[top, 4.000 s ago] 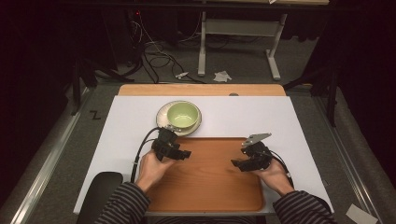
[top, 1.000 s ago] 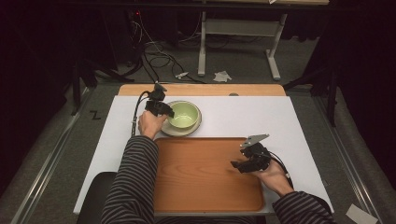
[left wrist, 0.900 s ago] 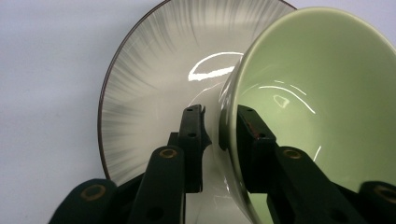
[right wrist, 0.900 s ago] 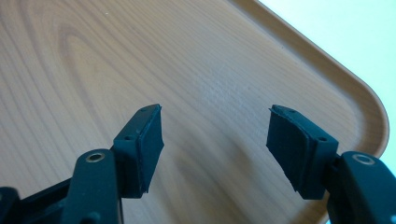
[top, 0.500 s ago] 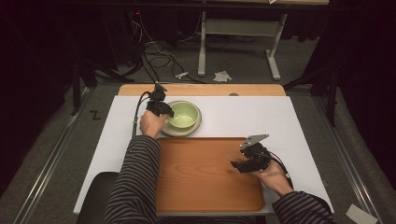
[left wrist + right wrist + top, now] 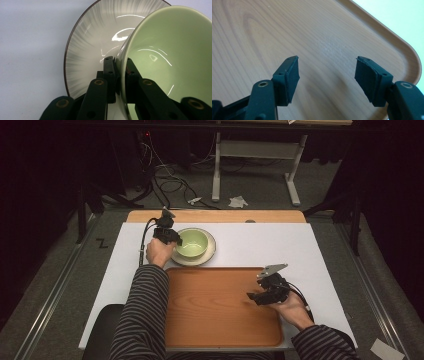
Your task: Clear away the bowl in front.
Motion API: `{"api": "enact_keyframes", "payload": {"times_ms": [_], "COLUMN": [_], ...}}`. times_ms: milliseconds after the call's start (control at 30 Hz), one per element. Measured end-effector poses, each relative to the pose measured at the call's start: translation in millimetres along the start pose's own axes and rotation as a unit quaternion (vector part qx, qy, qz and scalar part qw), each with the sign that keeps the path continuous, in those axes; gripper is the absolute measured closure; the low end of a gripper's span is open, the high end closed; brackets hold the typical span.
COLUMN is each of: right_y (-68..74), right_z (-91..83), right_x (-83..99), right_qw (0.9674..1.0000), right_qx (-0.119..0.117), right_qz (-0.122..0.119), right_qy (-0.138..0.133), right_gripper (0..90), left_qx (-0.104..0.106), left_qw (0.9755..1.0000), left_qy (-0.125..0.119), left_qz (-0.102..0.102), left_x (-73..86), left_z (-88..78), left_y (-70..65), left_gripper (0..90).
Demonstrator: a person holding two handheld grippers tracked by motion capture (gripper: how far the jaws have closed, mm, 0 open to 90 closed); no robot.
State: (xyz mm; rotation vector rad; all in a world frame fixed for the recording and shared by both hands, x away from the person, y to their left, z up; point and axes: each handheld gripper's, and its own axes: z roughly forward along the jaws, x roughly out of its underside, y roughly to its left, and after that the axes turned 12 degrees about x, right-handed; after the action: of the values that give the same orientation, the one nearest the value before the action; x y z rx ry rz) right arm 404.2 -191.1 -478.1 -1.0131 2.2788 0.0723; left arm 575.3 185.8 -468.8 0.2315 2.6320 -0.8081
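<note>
left tongs [image 6: 119, 75] clamped on the near rim of the green bowl [image 6: 192, 242], one jaw inside the wall and one outside, having just closed there. bowl sitting on the streaked grey plate [image 6: 211, 251], which lies on the white desk [image 6: 260, 245] just beyond the far edge of the wooden tray [image 6: 215, 310]. seen along the left tongs, bowl [image 6: 170, 60] upright and bearing on the plate [image 6: 90, 50], not yet lifted as far as can be told. right tongs [image 6: 327, 75] spread wide and holding nothing, hovering over the right part of the tray [image 6: 287, 32], near its rounded corner; from above, right tongs [image 6: 254, 297] well apart from the bowl.

judging by the layout: grip made, so the reach and the closing look done. left to do, most likely: raising the bowl off the plate and carrying it across to the bare tray, then letting go. plate perhaps to follow, though hard to say. a pinch on a thin glazed rim could slip if tilted.
</note>
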Motion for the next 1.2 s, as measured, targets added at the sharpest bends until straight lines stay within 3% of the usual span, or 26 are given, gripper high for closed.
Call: {"api": "enact_keyframes", "payload": {"times_ms": [433,733,1200], "right_y": [-0.2,0.6,1.1], "right_z": [-0.3,-0.7,-1.3], "right_x": [0.0,-0.2,-0.1], "right_qw": [1.0000,1.0000,1.0000], "right_qx": [0.000,0.001,0.003], "right_qz": [-0.003,-0.003,-0.001], "right_qy": [-0.001,0.000,-0.001], "right_gripper": [37.2,37.1,37.2], "left_qx": [0.001,0.015,0.025], "left_qw": [1.0000,0.9998,0.9991], "left_qy": [-0.002,-0.011,-0.019], "left_qz": [0.007,0.005,0.028], "left_x": [0.6,0.8,4.5], "left_z": [-3.7,-11.7,-32.5], "left_y": [-1.5,-2.3,-10.7], "left_gripper": [83.6,83.6,83.6]}}
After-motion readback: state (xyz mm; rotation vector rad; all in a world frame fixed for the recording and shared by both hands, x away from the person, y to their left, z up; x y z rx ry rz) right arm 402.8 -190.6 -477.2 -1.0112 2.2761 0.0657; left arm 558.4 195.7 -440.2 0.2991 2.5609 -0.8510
